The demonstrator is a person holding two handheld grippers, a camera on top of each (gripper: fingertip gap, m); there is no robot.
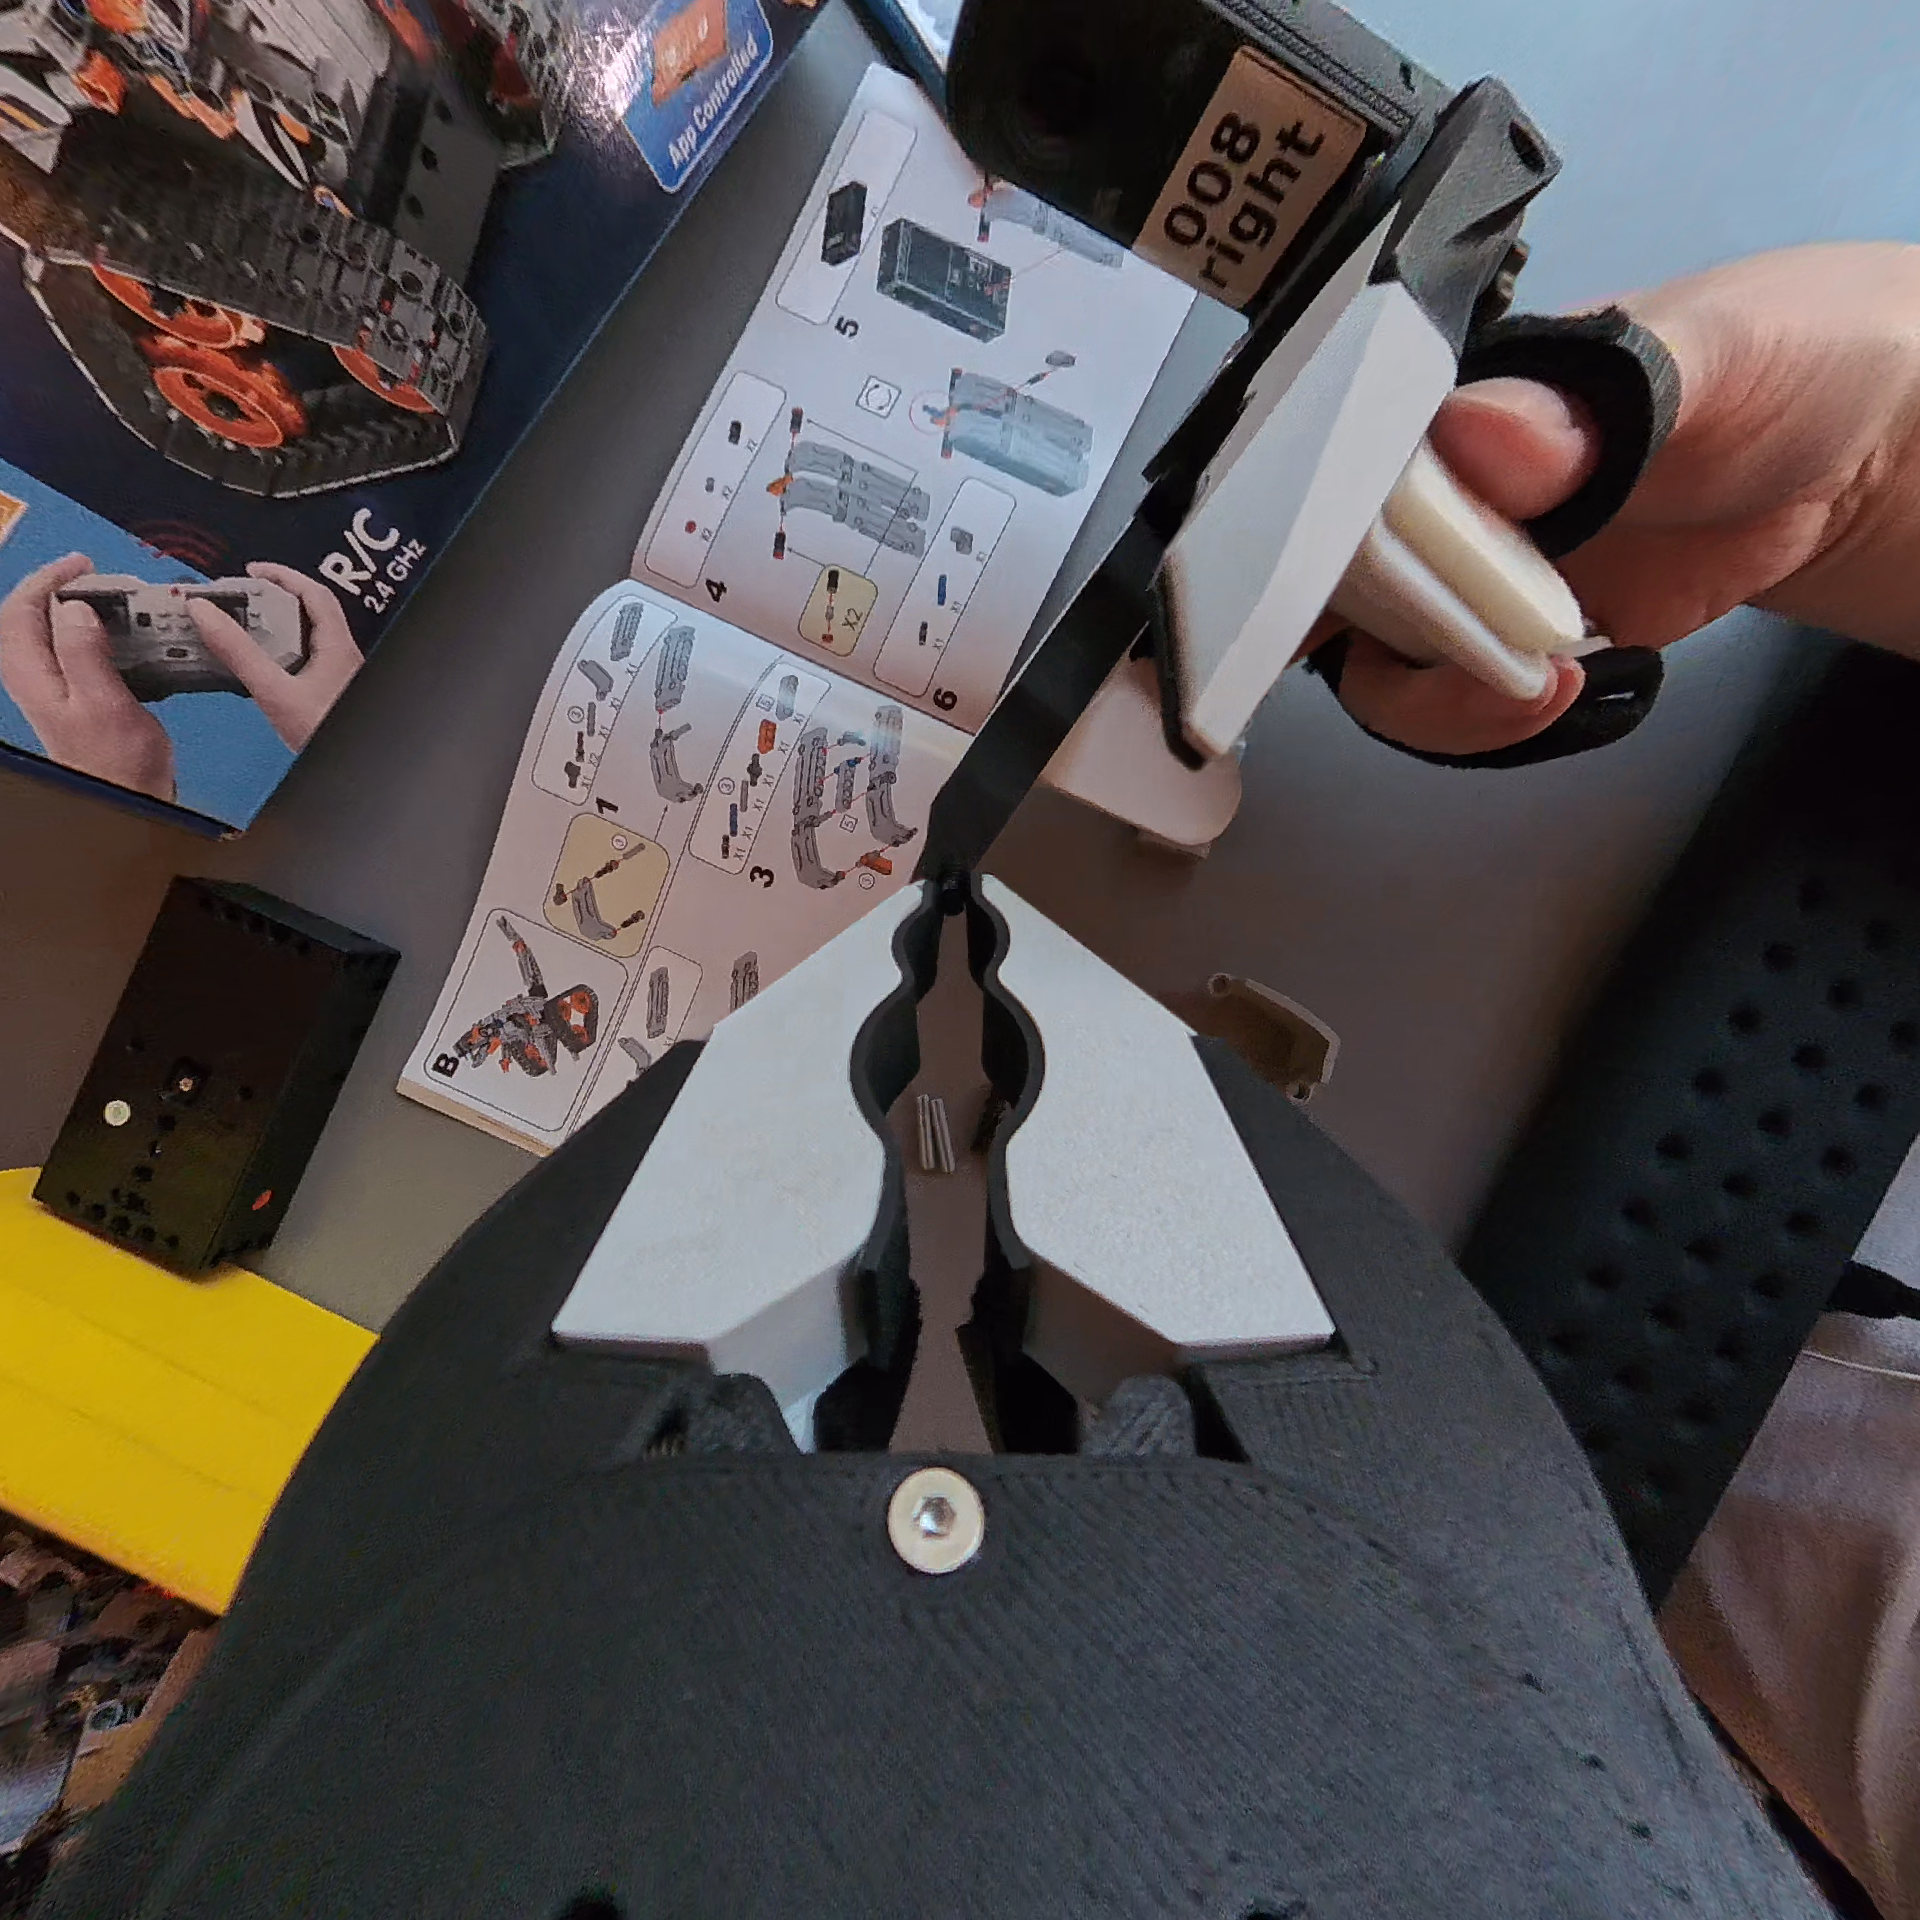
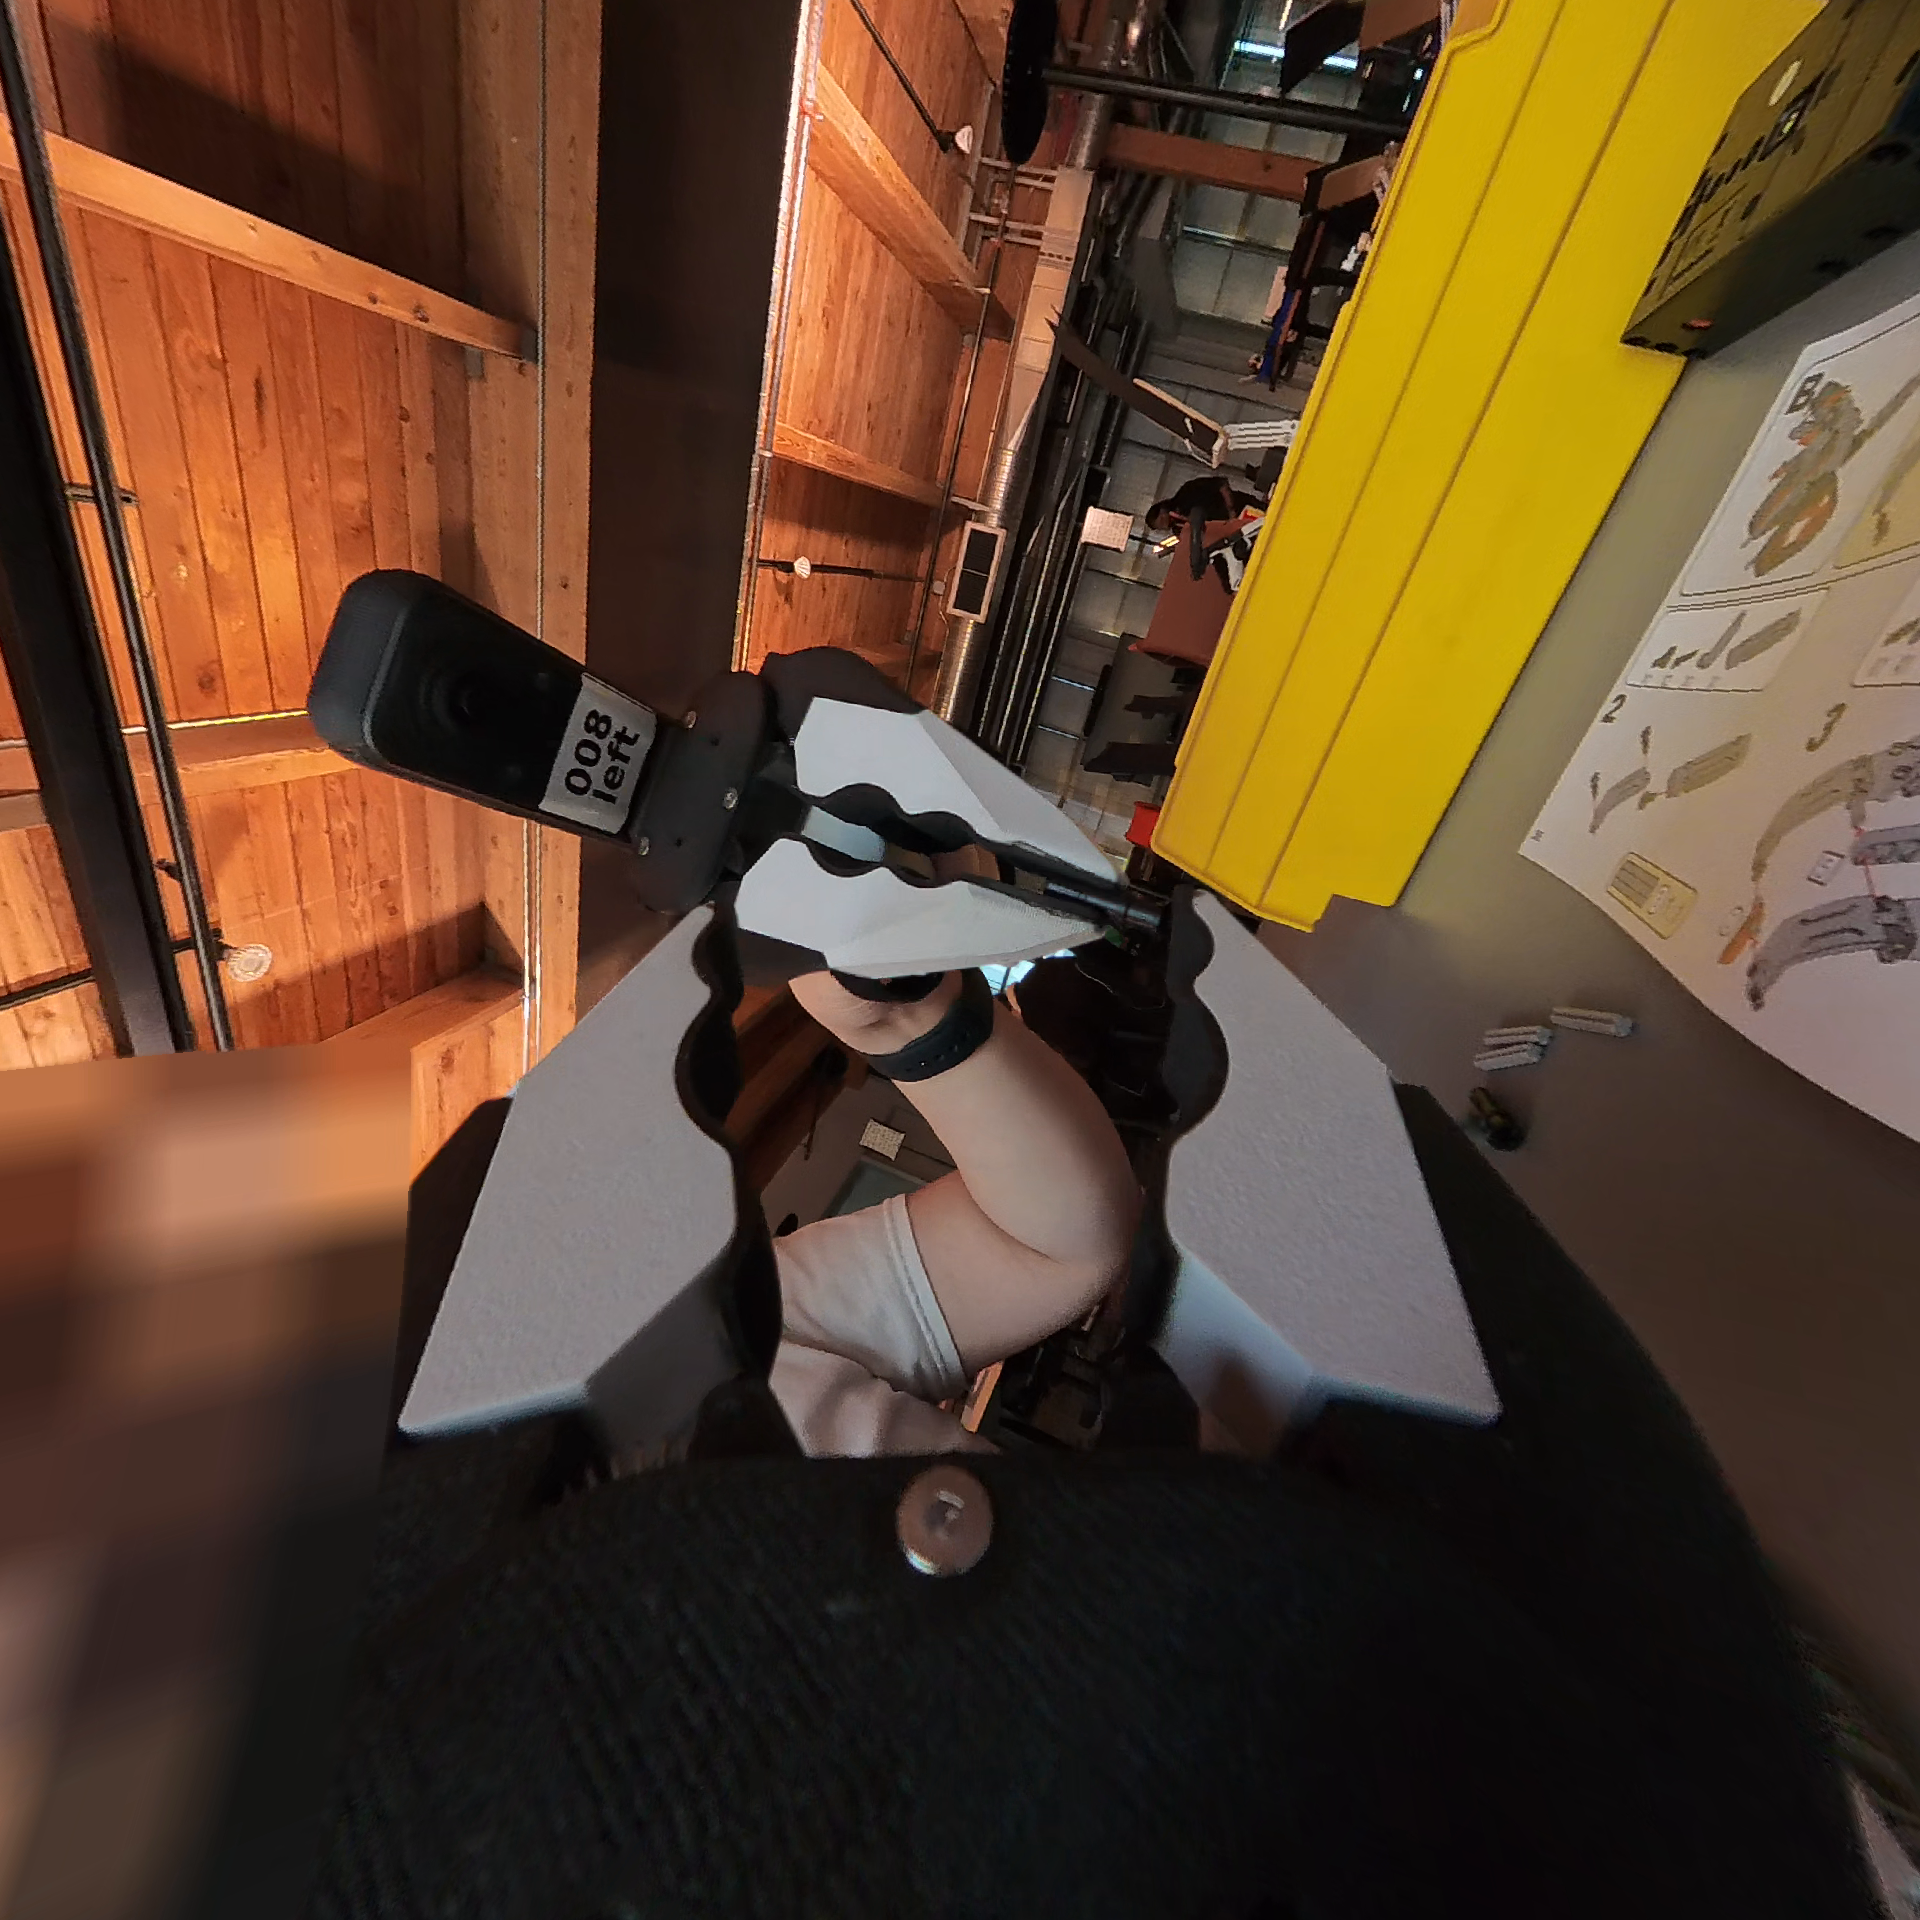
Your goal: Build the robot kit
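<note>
Left gripper [image 1: 952, 902] pinches a small black pin [image 1: 952, 896] against the right gripper [image 2: 1164, 914]

Tan printed label [image 1: 1236, 197] on right gripper [image 2: 956, 914] camera housing, grey one [image 2: 603, 769] on left gripper [image 1: 951, 894]; wording withheld. Blue toy box [image 1: 582, 229] has white lettering and a badge. Open instruction booklet [image 1: 831, 623] shows numbered step panels.

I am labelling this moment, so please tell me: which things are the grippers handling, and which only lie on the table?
Handled:
- left gripper, shut on a small black pin
- right gripper, open, one fingertip beside that pin

Lying about:
- grey pins
- instruction booklet
- toy box
- black block
- yellow bin
</note>
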